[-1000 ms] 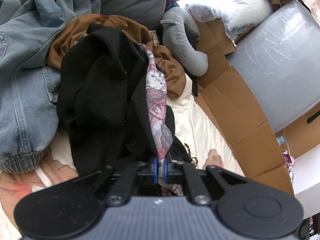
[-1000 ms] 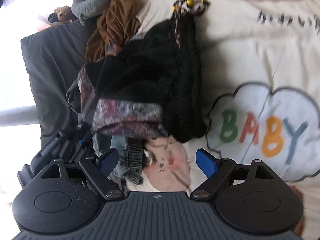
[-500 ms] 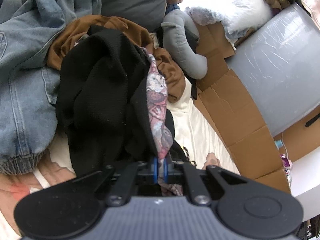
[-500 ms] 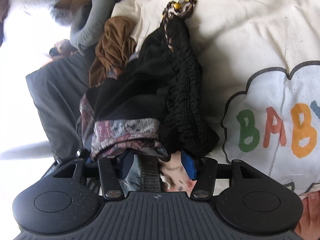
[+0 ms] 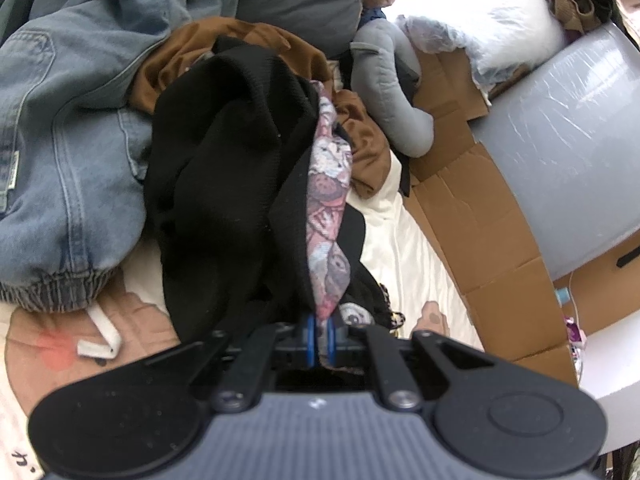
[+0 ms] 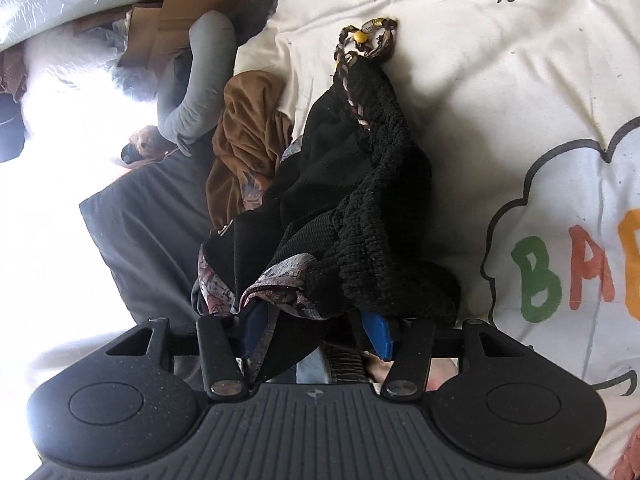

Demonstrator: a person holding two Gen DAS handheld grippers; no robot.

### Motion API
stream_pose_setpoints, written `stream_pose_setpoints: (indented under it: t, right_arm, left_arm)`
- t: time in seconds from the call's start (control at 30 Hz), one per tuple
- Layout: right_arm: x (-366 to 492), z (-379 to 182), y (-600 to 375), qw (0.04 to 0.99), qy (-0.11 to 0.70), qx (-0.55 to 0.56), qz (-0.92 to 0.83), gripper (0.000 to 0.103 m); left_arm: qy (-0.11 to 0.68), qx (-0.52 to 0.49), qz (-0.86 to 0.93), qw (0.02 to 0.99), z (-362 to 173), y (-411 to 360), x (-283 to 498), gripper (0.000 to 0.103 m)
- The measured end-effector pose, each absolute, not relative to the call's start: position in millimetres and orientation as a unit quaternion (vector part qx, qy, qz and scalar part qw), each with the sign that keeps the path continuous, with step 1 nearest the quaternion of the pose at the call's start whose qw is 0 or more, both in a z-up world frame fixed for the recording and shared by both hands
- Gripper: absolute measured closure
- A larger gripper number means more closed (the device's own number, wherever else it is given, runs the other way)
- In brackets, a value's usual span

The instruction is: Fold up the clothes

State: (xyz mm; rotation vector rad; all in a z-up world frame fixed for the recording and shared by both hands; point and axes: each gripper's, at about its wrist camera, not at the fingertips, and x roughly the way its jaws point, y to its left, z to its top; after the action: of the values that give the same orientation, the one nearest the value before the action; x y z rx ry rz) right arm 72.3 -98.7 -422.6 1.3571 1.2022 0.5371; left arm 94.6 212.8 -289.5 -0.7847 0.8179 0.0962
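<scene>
Cream bedding [image 6: 500, 92] printed with coloured letters carries the whole heap, and the black garment [image 5: 224, 184] with its pink patterned lining [image 5: 330, 216] lies bunched in the middle of it. Nearest, the left gripper [image 5: 319, 338] has its fingers pressed together on the lining's edge, at the garment's near end. The right gripper [image 6: 316, 330] has just been narrowing its fingers around a thick fold of the same garment, lining and ribbed black knit together, and now pinches it. It looks soft, limp and light, likely to sag and slide between layers, so hems or seams seem the safest hold. Beyond the garment lie a brown garment [image 5: 224, 40] and blue denim [image 5: 68, 120], then a grey plush [image 5: 384, 88] and cardboard [image 5: 472, 208].
</scene>
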Motion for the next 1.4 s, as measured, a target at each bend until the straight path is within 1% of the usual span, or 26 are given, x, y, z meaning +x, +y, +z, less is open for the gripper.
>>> stream_pose_setpoints:
  t: [0.23, 0.33, 0.43, 0.47, 0.7, 0.8, 0.87, 0.9, 0.97, 1.03, 1.07, 1.2, 1.4]
  right_arm:
    - [75.6, -419.8, -109.7, 0.604, 0.51, 0.57, 0.225, 0.047]
    - [77.0, -426.0, -114.5, 0.599, 0.509, 0.582, 0.209, 0.047]
    - [79.9, -430.8, -114.0, 0.591, 0.508, 0.595, 0.199, 0.053]
    - [80.6, -432.0, -112.1, 0.59, 0.51, 0.594, 0.196, 0.053]
    - [79.7, -438.9, -90.8, 0.571, 0.531, 0.597, 0.19, 0.053]
    - [78.1, -440.6, -89.9, 0.573, 0.524, 0.603, 0.181, 0.053]
    - [79.3, -440.2, -91.7, 0.578, 0.518, 0.605, 0.177, 0.056]
    - [79.9, -439.9, -92.5, 0.581, 0.515, 0.606, 0.176, 0.06]
    - [83.0, -437.9, -94.5, 0.587, 0.513, 0.6, 0.176, 0.08]
    - [86.2, -435.2, -96.6, 0.594, 0.513, 0.594, 0.177, 0.089]
    - [88.1, -433.4, -97.4, 0.597, 0.513, 0.59, 0.18, 0.092]
    - [97.1, -418.4, -100.5, 0.622, 0.528, 0.544, 0.196, 0.094]
    - [109.2, -401.2, -109.4, 0.65, 0.558, 0.47, 0.214, 0.096]
  left_arm:
    - [0.384, -0.379, 0.038, 0.841, -287.6, 213.4, 98.2, 0.096]
    - [0.385, -0.378, 0.034, 0.842, -287.7, 210.3, 98.3, 0.096]
    - [0.386, -0.382, 0.034, 0.839, -288.4, 210.2, 96.3, 0.096]
    - [0.386, -0.384, 0.035, 0.838, -288.5, 210.5, 95.7, 0.096]
    - [0.383, -0.39, 0.032, 0.837, -286.4, 211.7, 97.6, 0.096]
    - [0.382, -0.391, 0.032, 0.837, -286.3, 211.4, 97.0, 0.096]
    - [0.383, -0.394, 0.033, 0.835, -287.0, 211.9, 95.6, 0.096]
    - [0.384, -0.396, 0.034, 0.833, -287.8, 212.5, 94.7, 0.096]
    - [0.386, -0.401, 0.035, 0.83, -289.8, 213.2, 92.5, 0.096]
    - [0.388, -0.403, 0.037, 0.828, -291.3, 213.4, 89.0, 0.097]
    - [0.388, -0.404, 0.039, 0.827, -291.7, 213.5, 86.7, 0.097]
    - [0.399, -0.41, 0.043, 0.819, -295.9, 213.9, 75.3, 0.097]
    - [0.438, -0.411, 0.038, 0.799, -310.6, 204.3, 54.3, 0.097]
